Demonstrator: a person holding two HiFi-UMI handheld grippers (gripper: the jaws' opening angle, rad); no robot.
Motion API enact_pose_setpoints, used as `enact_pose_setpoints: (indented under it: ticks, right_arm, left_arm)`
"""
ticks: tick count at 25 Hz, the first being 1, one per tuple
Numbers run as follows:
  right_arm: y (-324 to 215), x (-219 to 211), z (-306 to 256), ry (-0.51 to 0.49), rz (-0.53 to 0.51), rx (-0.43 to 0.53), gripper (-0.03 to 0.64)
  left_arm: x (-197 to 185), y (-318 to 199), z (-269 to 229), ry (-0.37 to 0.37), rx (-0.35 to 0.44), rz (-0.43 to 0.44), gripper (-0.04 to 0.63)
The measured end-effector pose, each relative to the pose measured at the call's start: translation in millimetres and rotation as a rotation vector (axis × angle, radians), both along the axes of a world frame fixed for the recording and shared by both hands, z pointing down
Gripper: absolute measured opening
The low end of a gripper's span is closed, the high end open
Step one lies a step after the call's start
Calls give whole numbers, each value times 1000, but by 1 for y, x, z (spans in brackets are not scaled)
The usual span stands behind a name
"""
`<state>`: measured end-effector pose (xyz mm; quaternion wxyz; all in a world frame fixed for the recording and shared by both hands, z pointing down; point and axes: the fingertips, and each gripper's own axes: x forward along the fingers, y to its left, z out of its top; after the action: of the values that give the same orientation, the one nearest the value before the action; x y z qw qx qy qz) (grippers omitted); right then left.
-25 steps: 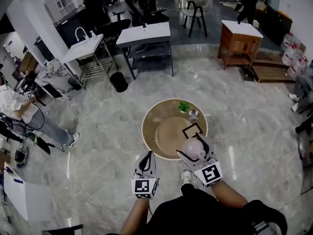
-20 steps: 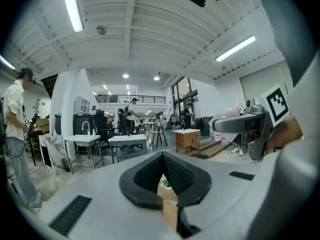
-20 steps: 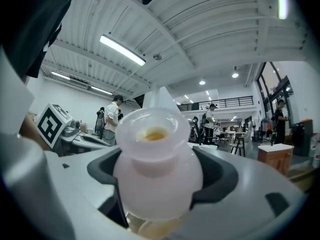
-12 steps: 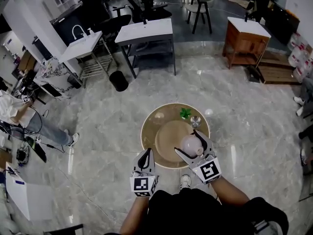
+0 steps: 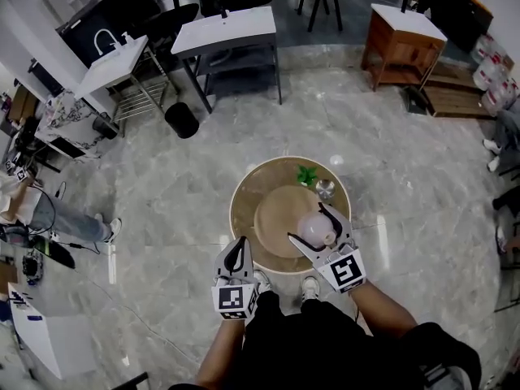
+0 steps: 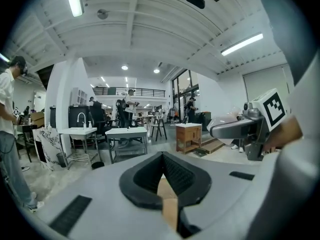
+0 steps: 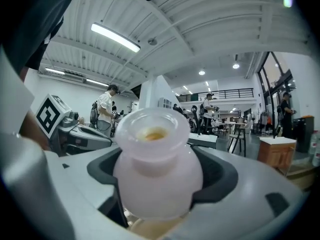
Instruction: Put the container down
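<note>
A frosted pinkish-white container (image 5: 315, 229) with a wide mouth is upright in my right gripper (image 5: 307, 223), which is shut on its body. It hangs over the near right part of the round wooden table (image 5: 244, 210), above the paler inner disc (image 5: 276, 214). In the right gripper view the container (image 7: 157, 169) fills the space between the jaws, with something yellowish inside. My left gripper (image 5: 237, 250) is shut and holds nothing, just off the table's near left edge. The left gripper view shows its pads (image 6: 163, 176) pressed together.
A small green plant (image 5: 306, 174) and a clear glass (image 5: 325, 188) stand at the table's far right. Beyond, on the marble floor, are white tables (image 5: 223, 31), a sink stand (image 5: 114, 63), a black bin (image 5: 177, 119) and a wooden cabinet (image 5: 402, 35). A person (image 5: 32, 218) is at the far left.
The right gripper has carried the container a little farther in over the table. The head view has shifted so the table sits closer. The left gripper stays shut by the near edge.
</note>
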<state>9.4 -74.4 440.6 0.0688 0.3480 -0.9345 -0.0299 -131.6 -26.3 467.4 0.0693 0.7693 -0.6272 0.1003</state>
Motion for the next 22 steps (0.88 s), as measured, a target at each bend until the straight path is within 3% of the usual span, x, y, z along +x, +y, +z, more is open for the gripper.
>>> enact_pose_setpoints:
  ticks: [10, 22]
  right_arm:
    - [-44, -33, 86, 90, 61, -116, 411]
    - [-78, -55, 249, 222, 82, -271, 411]
  left_arm:
    - [-40, -49, 68, 6, -103, 48, -6]
    - [-46, -102, 171, 23, -181, 107, -6]
